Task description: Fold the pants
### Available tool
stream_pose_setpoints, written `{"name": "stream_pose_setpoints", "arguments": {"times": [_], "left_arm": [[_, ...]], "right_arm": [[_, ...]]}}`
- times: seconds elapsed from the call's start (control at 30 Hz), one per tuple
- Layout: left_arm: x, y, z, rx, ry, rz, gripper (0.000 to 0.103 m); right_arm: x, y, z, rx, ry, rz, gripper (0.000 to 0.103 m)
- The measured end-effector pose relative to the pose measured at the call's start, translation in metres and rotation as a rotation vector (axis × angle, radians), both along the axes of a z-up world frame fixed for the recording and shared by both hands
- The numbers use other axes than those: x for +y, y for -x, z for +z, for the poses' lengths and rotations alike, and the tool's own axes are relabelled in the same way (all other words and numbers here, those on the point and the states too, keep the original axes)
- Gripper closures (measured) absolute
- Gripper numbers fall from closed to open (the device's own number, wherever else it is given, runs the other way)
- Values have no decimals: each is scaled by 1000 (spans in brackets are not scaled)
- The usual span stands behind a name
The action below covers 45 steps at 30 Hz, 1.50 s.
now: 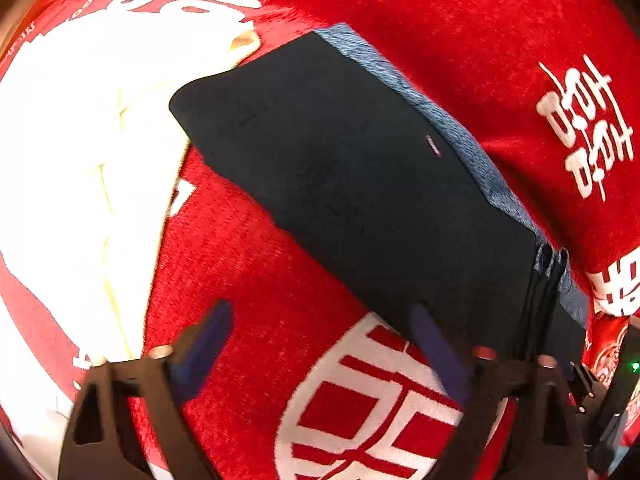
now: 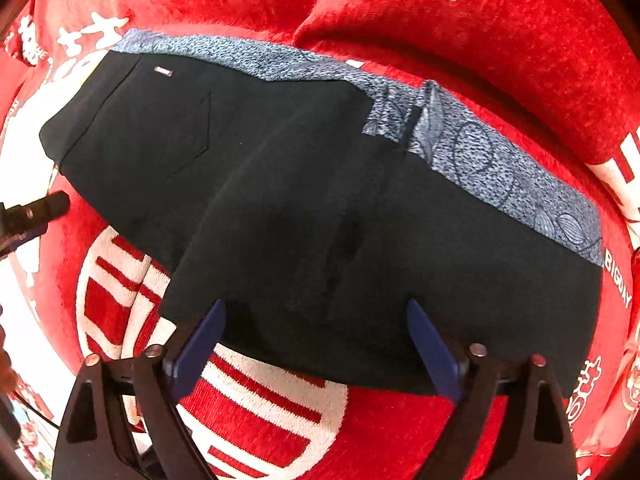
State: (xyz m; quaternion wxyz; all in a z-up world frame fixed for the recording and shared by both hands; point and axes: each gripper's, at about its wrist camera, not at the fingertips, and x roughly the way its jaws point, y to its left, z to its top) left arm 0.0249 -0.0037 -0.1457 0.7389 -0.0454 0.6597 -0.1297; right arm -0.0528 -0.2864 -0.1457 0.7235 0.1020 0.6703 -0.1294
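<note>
The black pants (image 1: pixel 360 168) lie folded into a compact block on a red blanket, with a blue patterned lining strip (image 1: pixel 448 120) along the far edge. They also show in the right wrist view (image 2: pixel 304 208), lining (image 2: pixel 500 168) on the far side. My left gripper (image 1: pixel 324 320) is open and empty, its right fingertip at the pants' near edge. My right gripper (image 2: pixel 316 316) is open, its blue fingertips (image 2: pixel 420 324) over the near edge of the pants, holding nothing.
The red blanket (image 1: pixel 460 20) with white characters covers the whole surface and bunches into folds at the back (image 2: pixel 480 40). A white printed patch (image 1: pixel 72 140) lies left of the pants. The left gripper's body (image 2: pixel 36 208) shows at the right view's left edge.
</note>
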Motion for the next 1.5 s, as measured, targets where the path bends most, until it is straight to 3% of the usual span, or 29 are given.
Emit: {"name": "stream_pose_setpoints", "arguments": {"times": [0.23,0.5,0.83,1.1,1.13,1.33,1.37,1.43,1.5], "left_arm": [[35,-31,-1,-29,95,109,6],[60,-56,-18,7,243,232,6],[73,-67,-17,-10,410,210,6],[60,-80,-7,-51,483,188,2],[44,-80,-7,-61,470,175,2],[37,-88,-23,-30,395,210,2],[35,-89,-22,-27,365,210,4],[27,-87,-16,-54,277,206,18],[25,-84,-9,-113,127,149,60]], "right_arm": [[-1,-3,-5,14,6,6,5],[-4,-10,-11,26,7,15,4],[-3,-12,-12,26,9,19,4],[-4,-14,-15,21,9,14,4],[-4,-14,-15,19,10,14,4],[-2,-15,-17,19,13,15,4],[-2,-15,-17,19,11,17,4],[-3,-16,-14,26,0,20,4],[-6,-17,-1,12,-2,11,5]]}}
